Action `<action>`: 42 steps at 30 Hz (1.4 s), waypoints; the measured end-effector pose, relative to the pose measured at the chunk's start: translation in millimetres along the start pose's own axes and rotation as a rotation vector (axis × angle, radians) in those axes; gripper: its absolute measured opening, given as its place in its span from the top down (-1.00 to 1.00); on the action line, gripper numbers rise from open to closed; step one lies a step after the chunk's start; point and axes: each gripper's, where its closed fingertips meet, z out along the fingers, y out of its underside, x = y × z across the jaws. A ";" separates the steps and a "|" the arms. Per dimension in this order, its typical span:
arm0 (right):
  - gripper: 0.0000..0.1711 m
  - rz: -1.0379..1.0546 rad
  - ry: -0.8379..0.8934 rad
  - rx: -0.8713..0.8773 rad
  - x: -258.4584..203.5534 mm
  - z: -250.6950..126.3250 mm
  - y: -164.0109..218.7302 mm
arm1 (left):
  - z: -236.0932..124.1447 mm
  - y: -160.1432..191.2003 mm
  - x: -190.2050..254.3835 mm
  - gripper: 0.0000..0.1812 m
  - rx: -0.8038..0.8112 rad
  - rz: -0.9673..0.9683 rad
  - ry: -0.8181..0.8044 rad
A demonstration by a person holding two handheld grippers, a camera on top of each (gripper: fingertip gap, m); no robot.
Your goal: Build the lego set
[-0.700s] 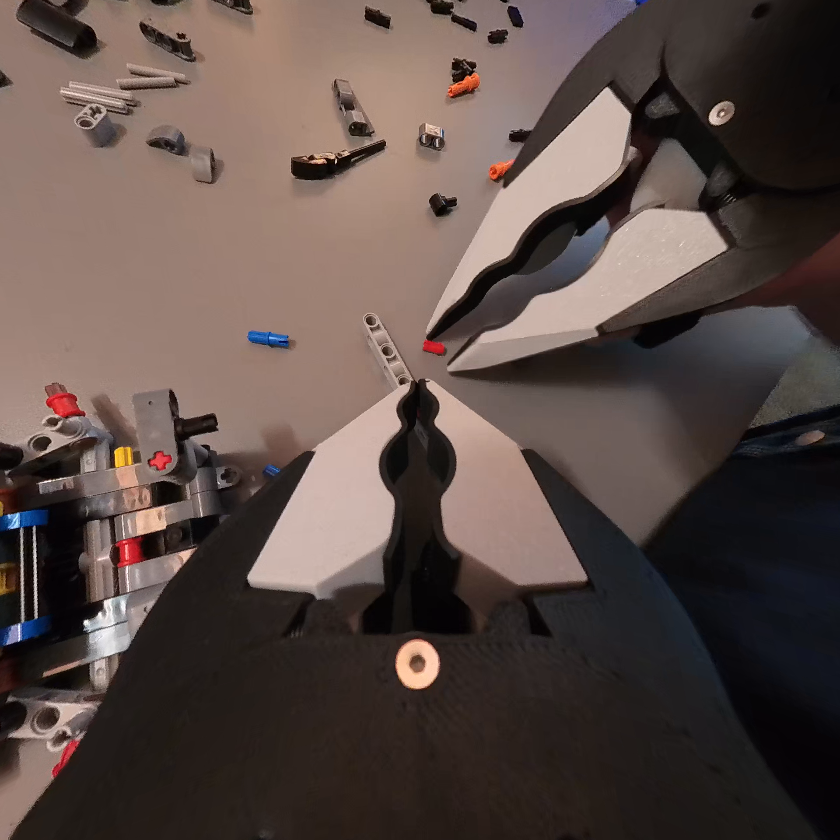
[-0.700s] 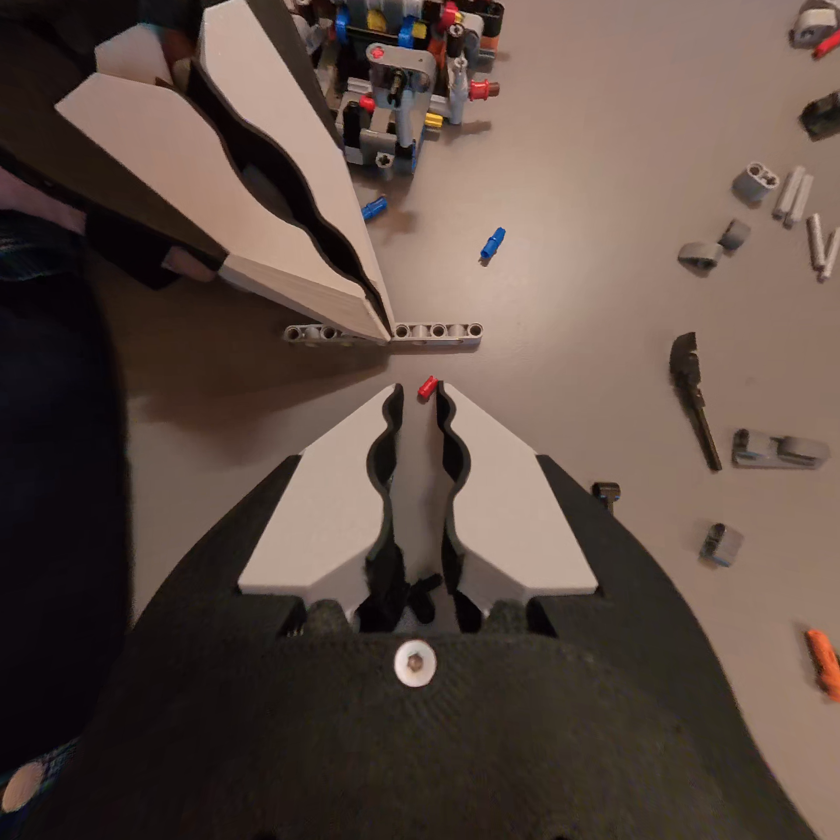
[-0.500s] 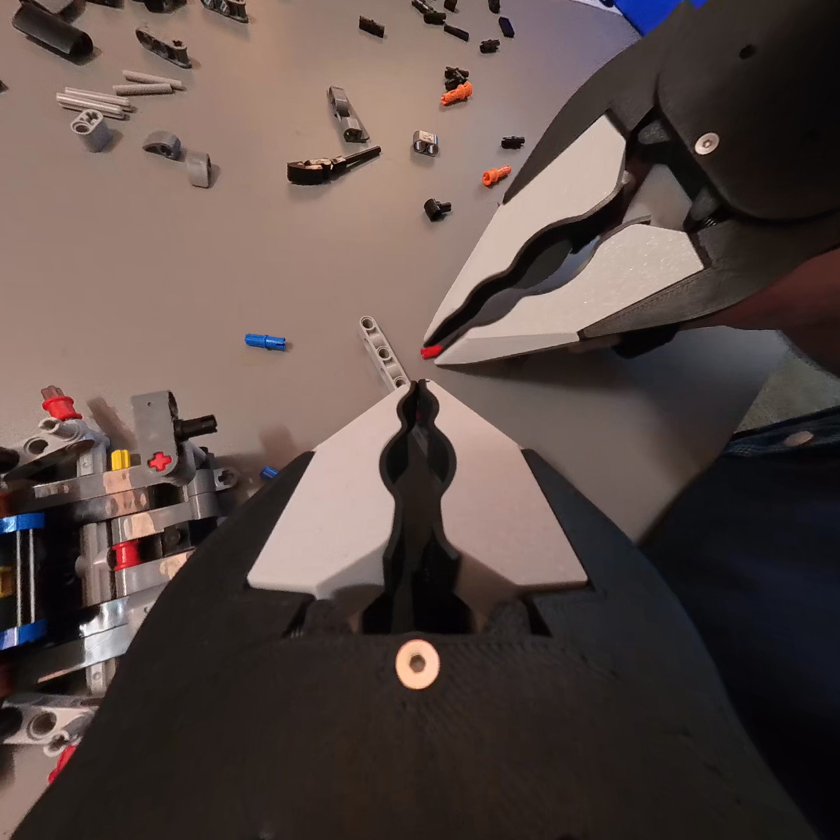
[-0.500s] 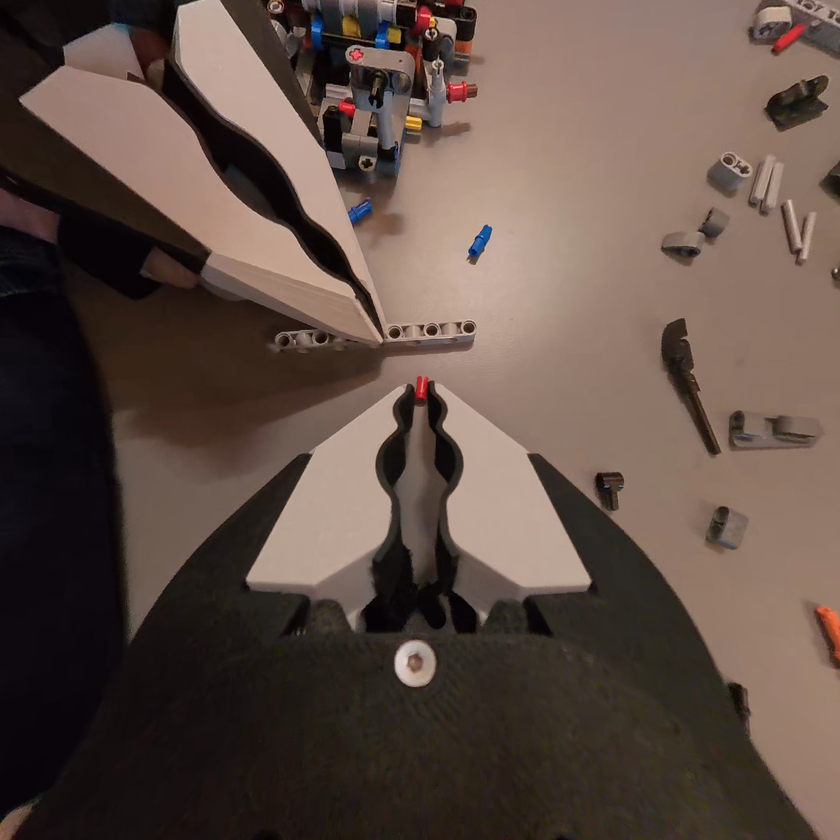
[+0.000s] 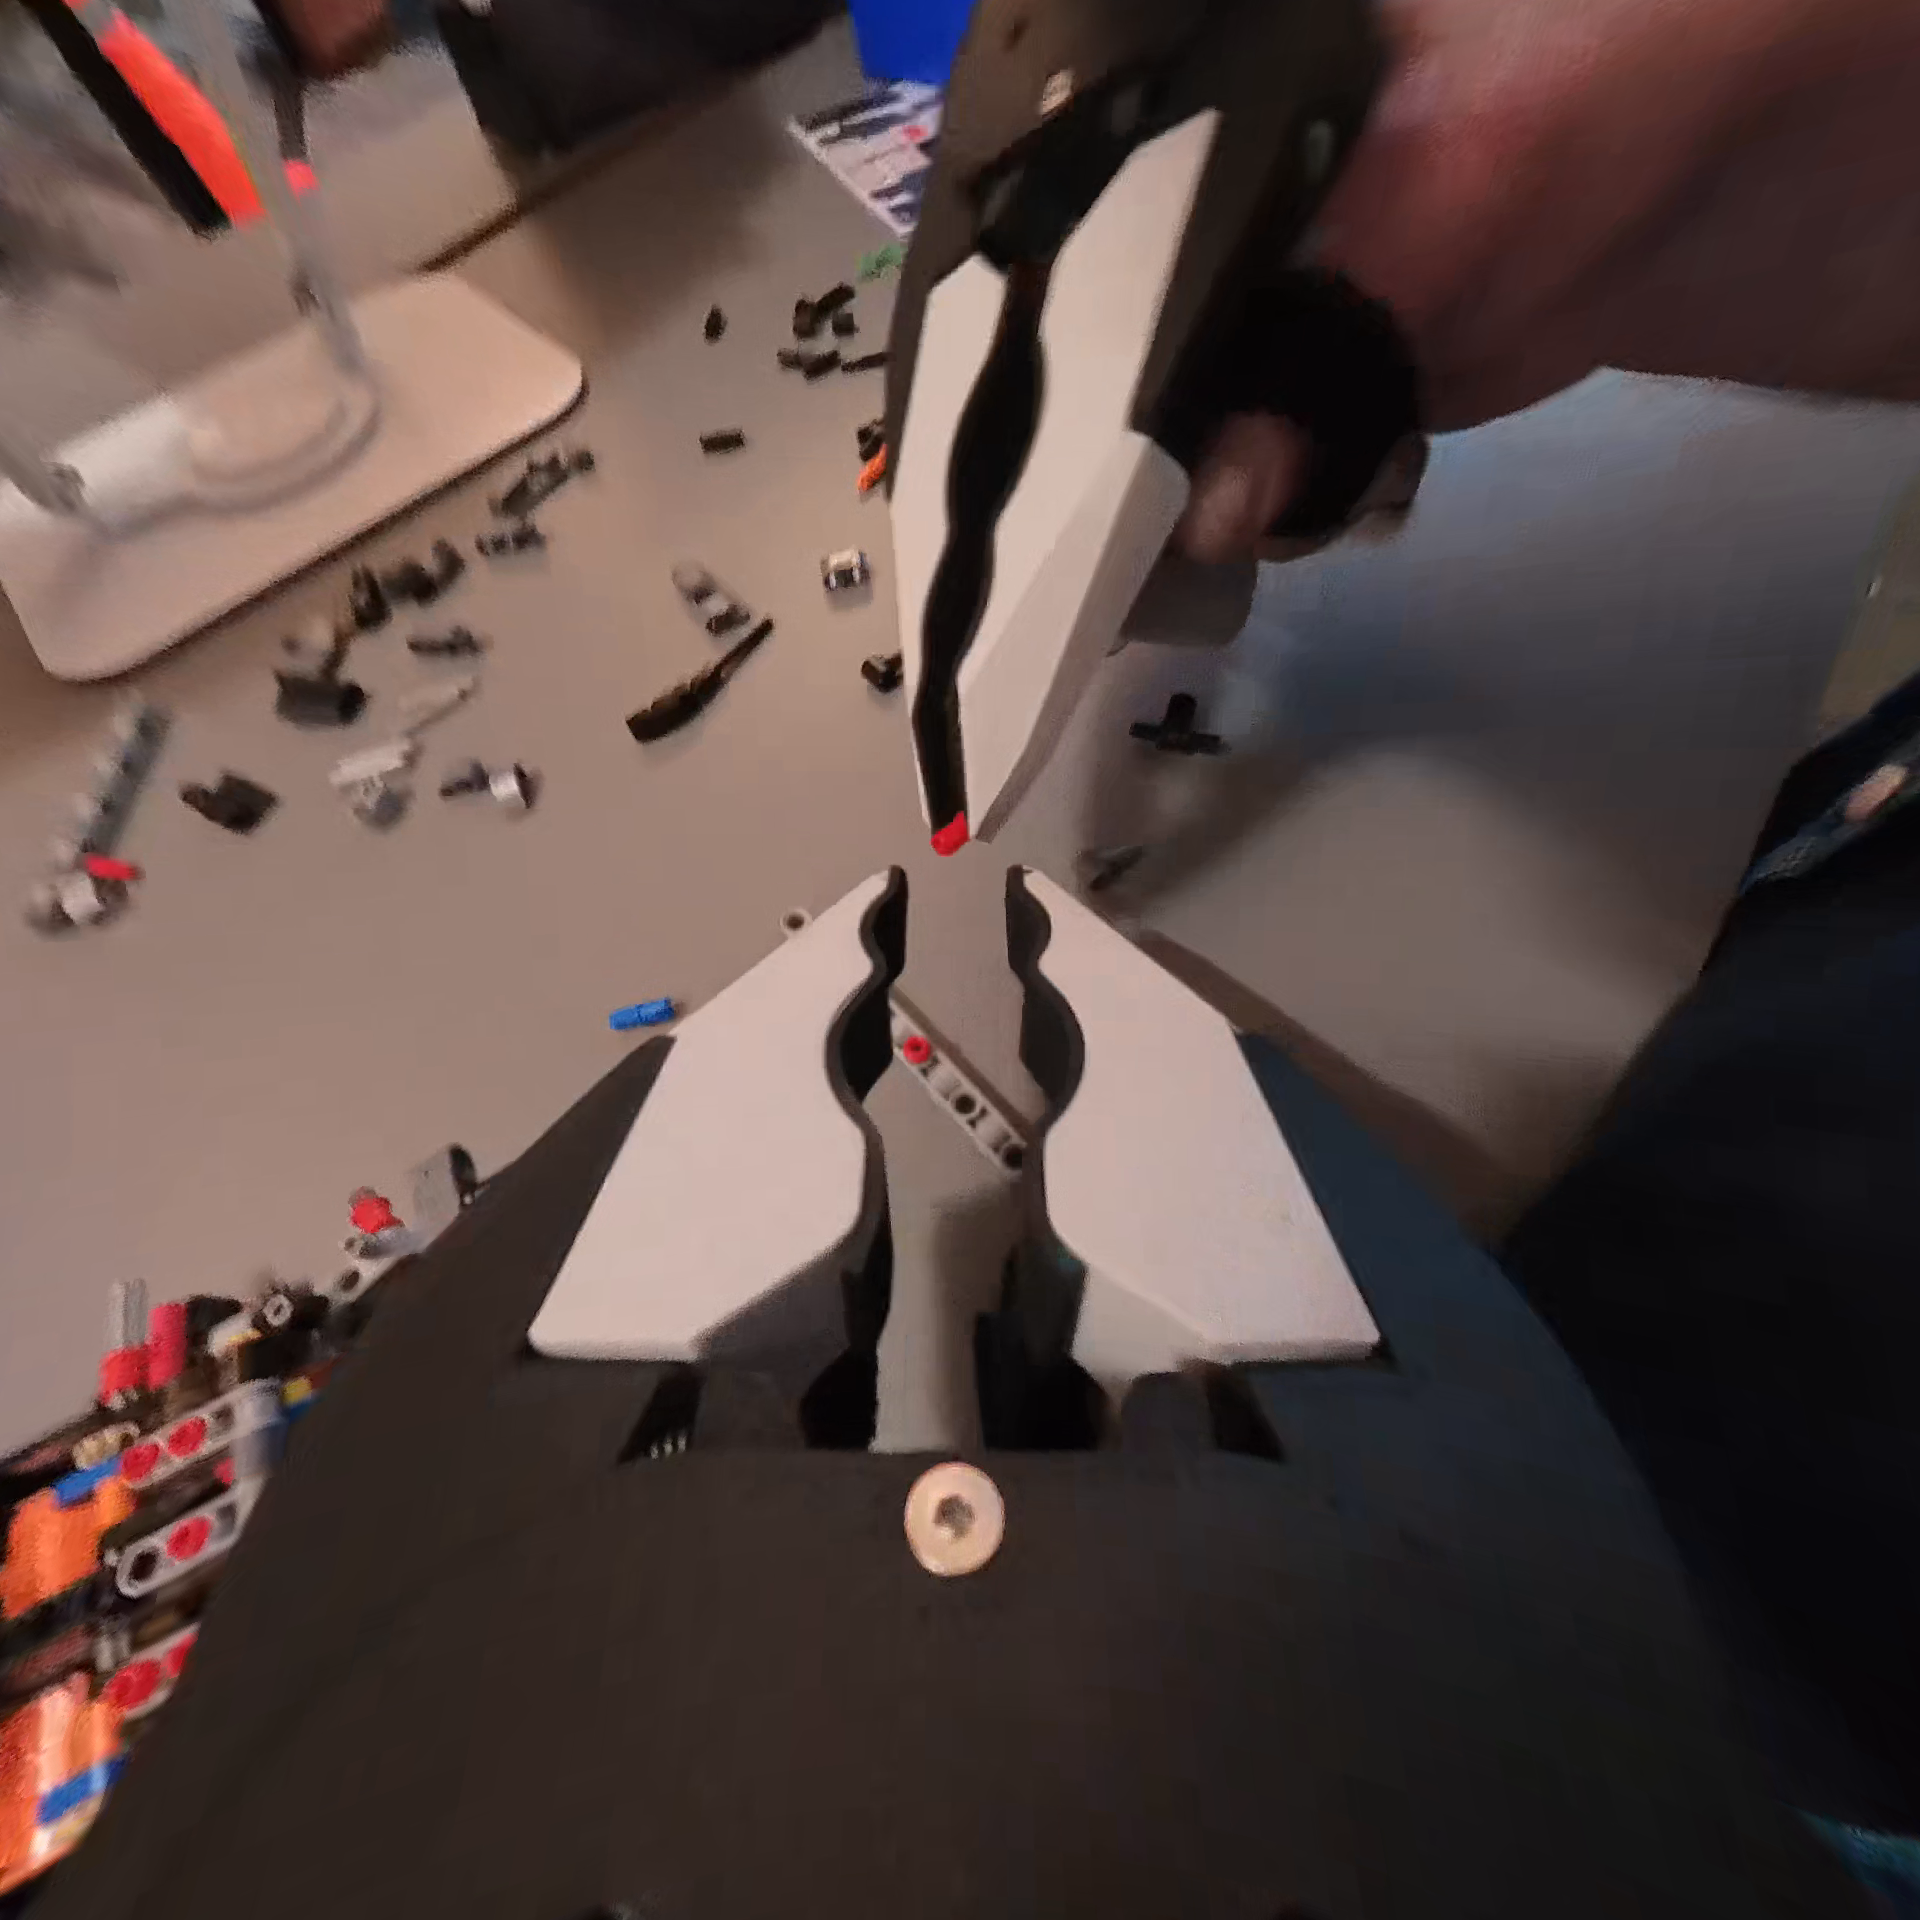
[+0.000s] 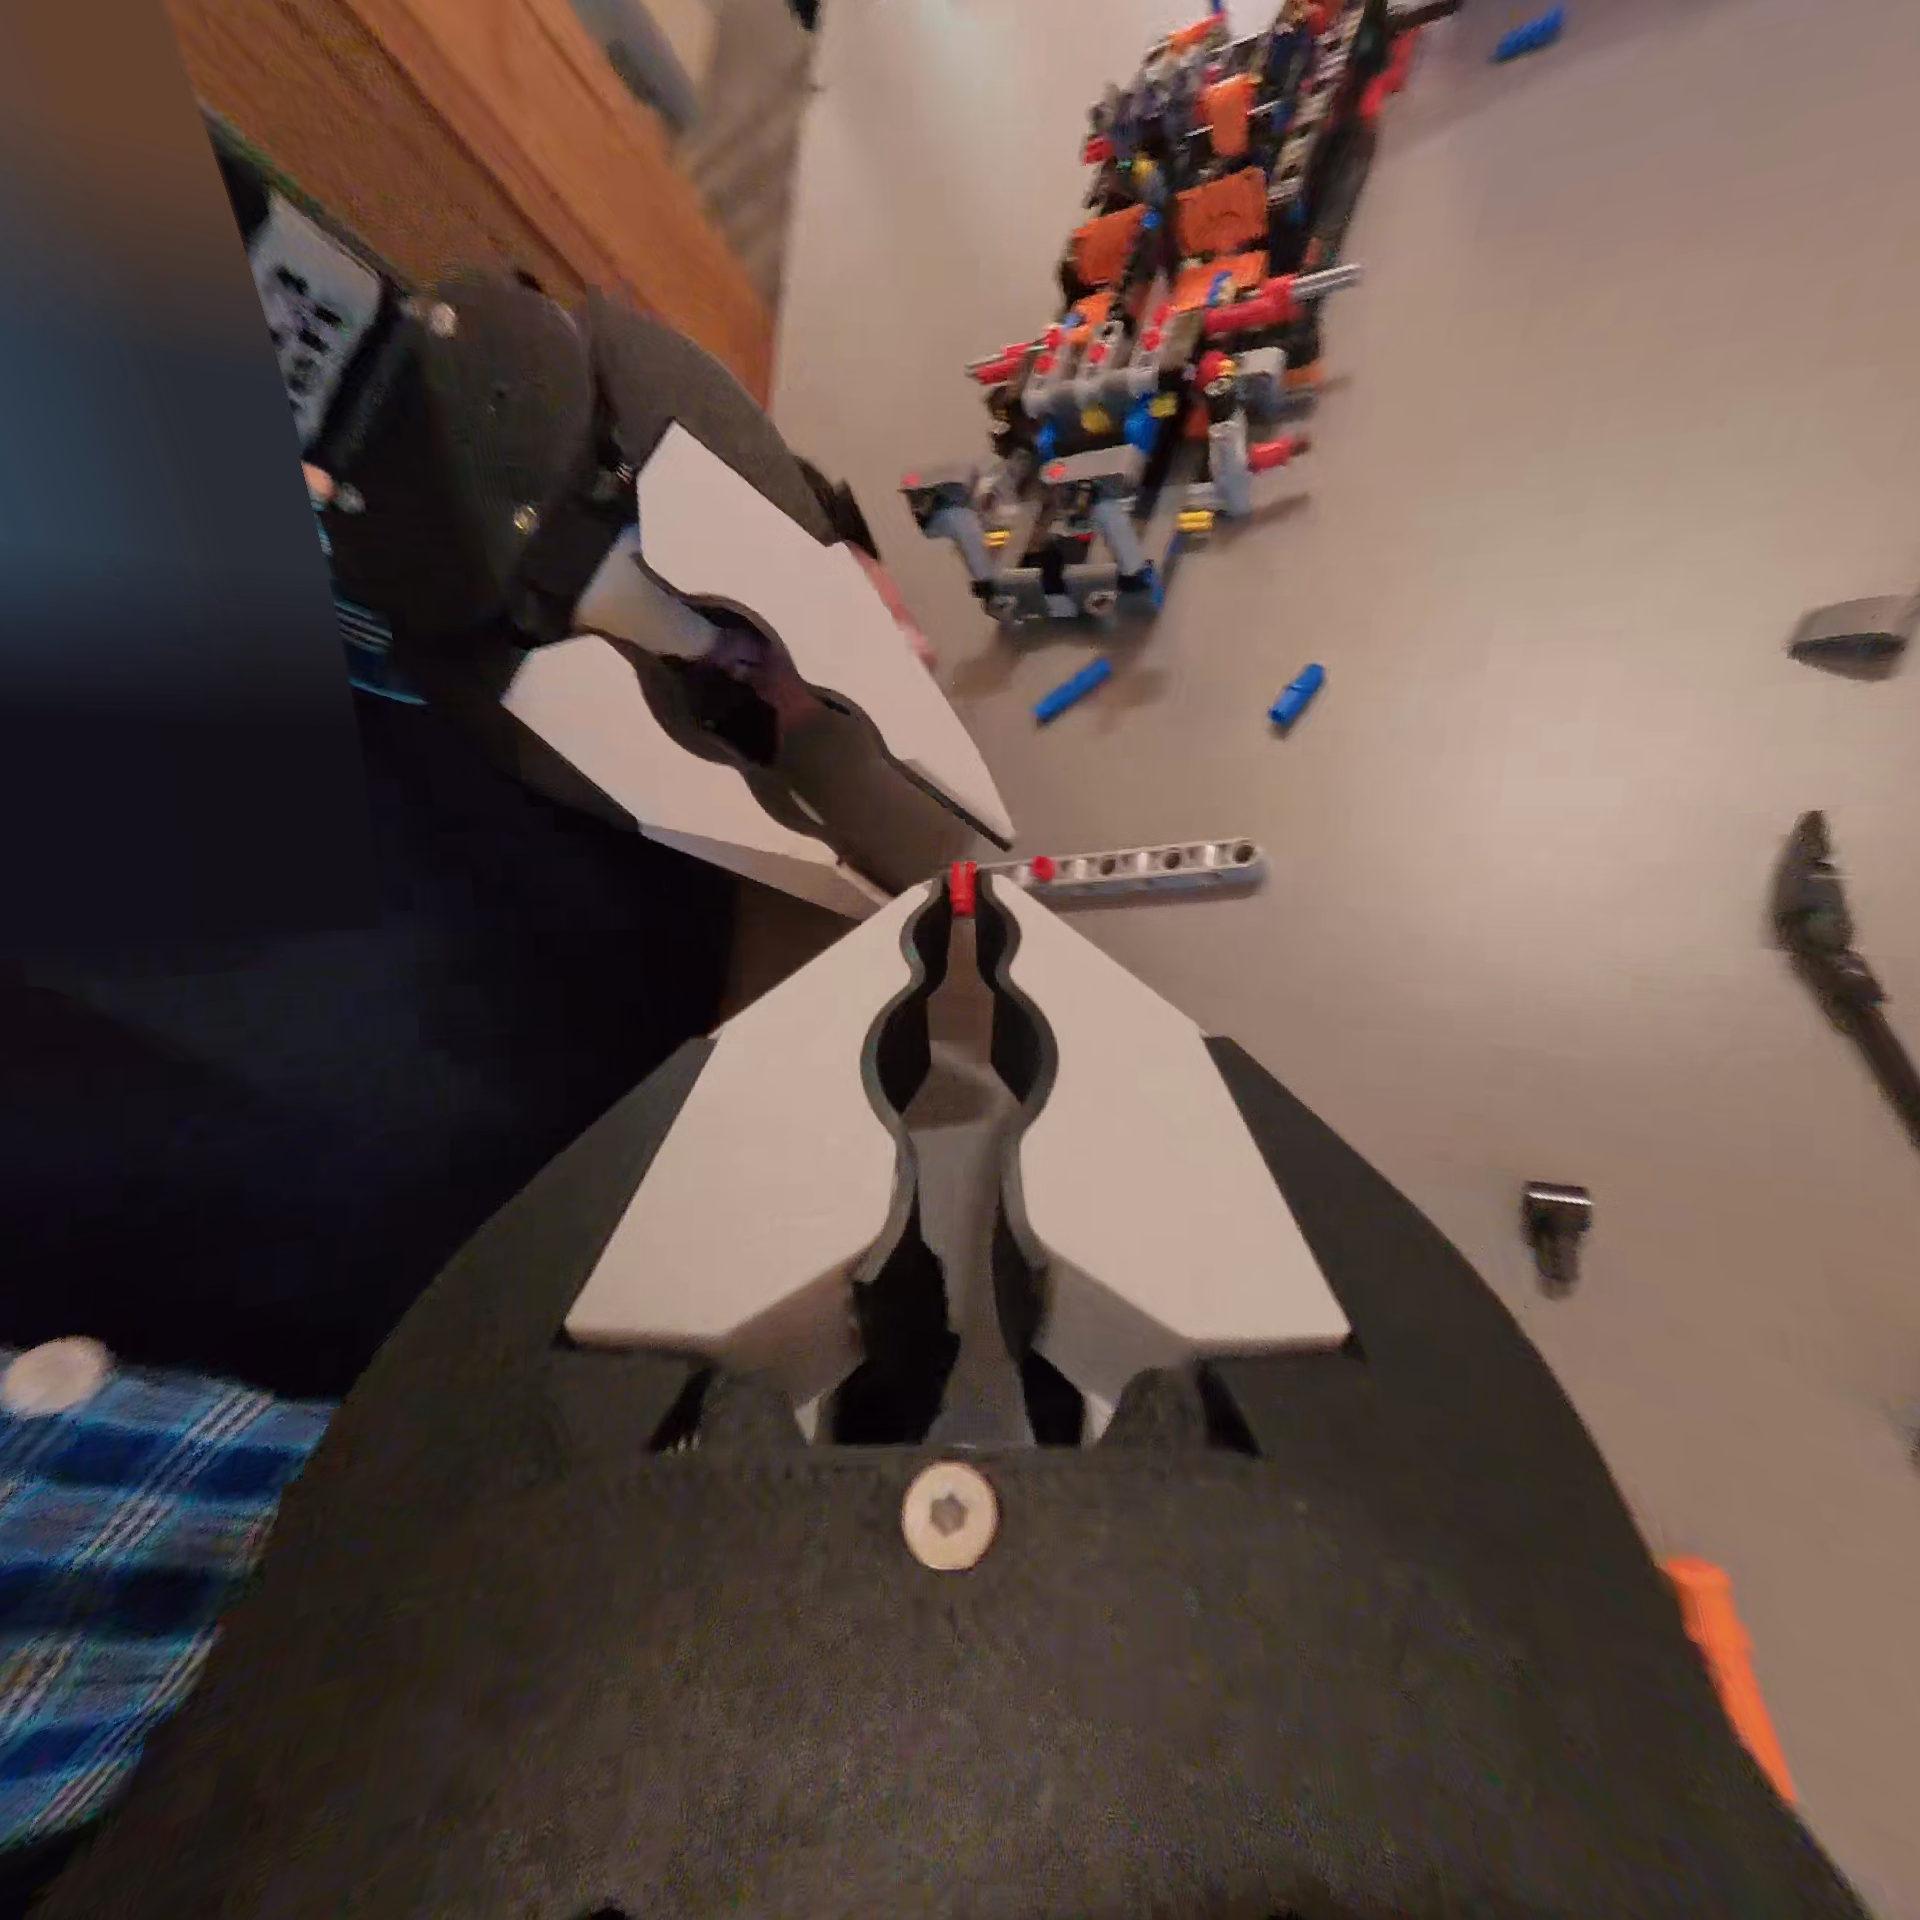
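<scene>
A grey table (image 5: 312,987) strewn with small parts holds the half-built model (image 6: 1164,343) at the far side in the right wrist view. The right gripper (image 6: 963,891), lifted above the table, pinches a red pin (image 6: 961,889) at its tips. The left gripper (image 5: 954,883) hangs with jaws apart, holding nothing, over a grey beam (image 6: 1143,868) that lies flat with another red pin (image 5: 914,1049) in one hole.

No writing can be read here. A printed sheet (image 5: 878,156) lies at the far edge of the table (image 5: 416,987), and a black-and-white printed page (image 6: 312,312) shows at the left; both are too blurred to make out.
</scene>
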 end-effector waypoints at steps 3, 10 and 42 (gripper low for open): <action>0.97 0.042 -0.086 -0.029 -4.4 0.1 3.1 | -0.1 -5.1 1.5 0.86 0.012 0.087 -0.032; 0.97 0.107 -0.176 -0.054 -7.0 1.6 6.7 | -0.3 -3.0 6.7 0.94 -0.005 0.199 -0.064; 0.98 0.130 -0.092 0.096 0.4 3.3 -8.4 | -5.1 -2.0 -6.4 0.97 0.018 0.018 -0.074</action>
